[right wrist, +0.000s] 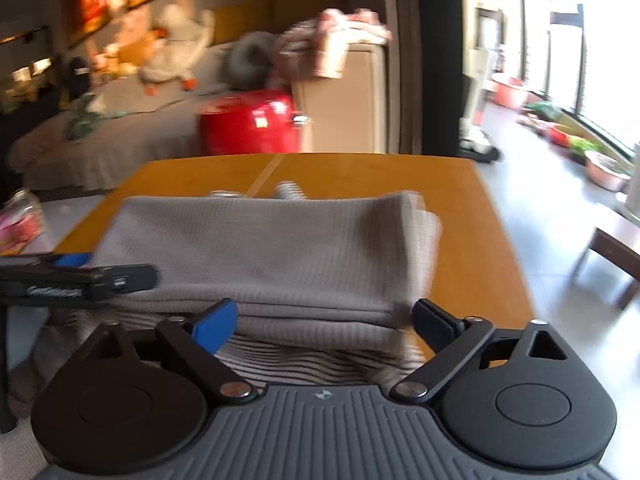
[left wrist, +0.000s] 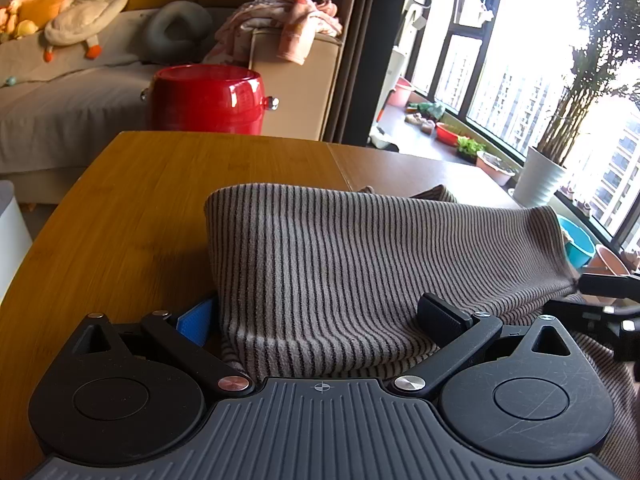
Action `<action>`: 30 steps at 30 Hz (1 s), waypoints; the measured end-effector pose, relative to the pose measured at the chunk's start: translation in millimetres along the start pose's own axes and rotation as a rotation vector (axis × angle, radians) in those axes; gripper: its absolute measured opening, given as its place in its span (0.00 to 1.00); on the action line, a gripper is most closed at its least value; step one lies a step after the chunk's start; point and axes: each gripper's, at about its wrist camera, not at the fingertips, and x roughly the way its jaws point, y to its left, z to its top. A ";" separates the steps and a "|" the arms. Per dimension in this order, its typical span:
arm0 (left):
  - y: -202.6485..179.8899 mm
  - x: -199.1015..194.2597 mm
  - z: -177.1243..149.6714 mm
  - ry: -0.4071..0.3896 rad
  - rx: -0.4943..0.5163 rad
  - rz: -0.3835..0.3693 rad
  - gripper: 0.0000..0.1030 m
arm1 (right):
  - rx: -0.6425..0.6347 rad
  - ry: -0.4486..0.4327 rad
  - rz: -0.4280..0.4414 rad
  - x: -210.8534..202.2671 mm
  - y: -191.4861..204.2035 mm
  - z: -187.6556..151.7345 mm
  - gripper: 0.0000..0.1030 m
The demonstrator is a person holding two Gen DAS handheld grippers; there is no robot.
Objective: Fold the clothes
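A grey-brown striped knit garment (left wrist: 360, 264) lies folded over on the wooden table (left wrist: 160, 200). My left gripper (left wrist: 320, 320) is open, its fingers standing either side of the garment's near folded edge. In the right wrist view the same garment (right wrist: 272, 248) lies in stacked layers on the table (right wrist: 460, 220). My right gripper (right wrist: 324, 324) is open at the near edge of the stack. The left gripper's tip (right wrist: 80, 276) shows at that view's left. The right gripper (left wrist: 600, 292) shows at the left wrist view's right edge, touching the fold's corner.
A red barrel-shaped stool (left wrist: 208, 100) stands beyond the table's far edge, next to a beige sofa (left wrist: 60, 120) with plush toys and piled clothes (left wrist: 288, 20). Plant pots (left wrist: 540, 180) and basins line the window at the right.
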 end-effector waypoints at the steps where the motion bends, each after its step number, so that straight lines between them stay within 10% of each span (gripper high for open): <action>1: 0.1 0.0 -0.1 0.000 0.000 0.000 1.00 | 0.022 -0.016 -0.007 -4.1 -4.6 2.4 0.69; 4: 0.2 0.5 0.3 0.003 0.001 0.001 1.00 | 0.070 -0.089 -0.009 -16.7 -10.8 14.8 0.39; 8: 0.1 0.8 0.5 0.006 0.005 0.002 1.00 | 0.054 -0.162 0.035 -20.8 -1.6 35.2 0.39; 17: 2.6 -0.4 -0.6 0.002 -0.005 -0.007 1.00 | -0.008 0.005 0.000 31.2 10.7 10.9 0.39; 30: 15.1 -5.9 4.8 0.040 -0.058 -0.080 1.00 | -0.012 -0.011 0.057 66.4 28.7 96.8 0.49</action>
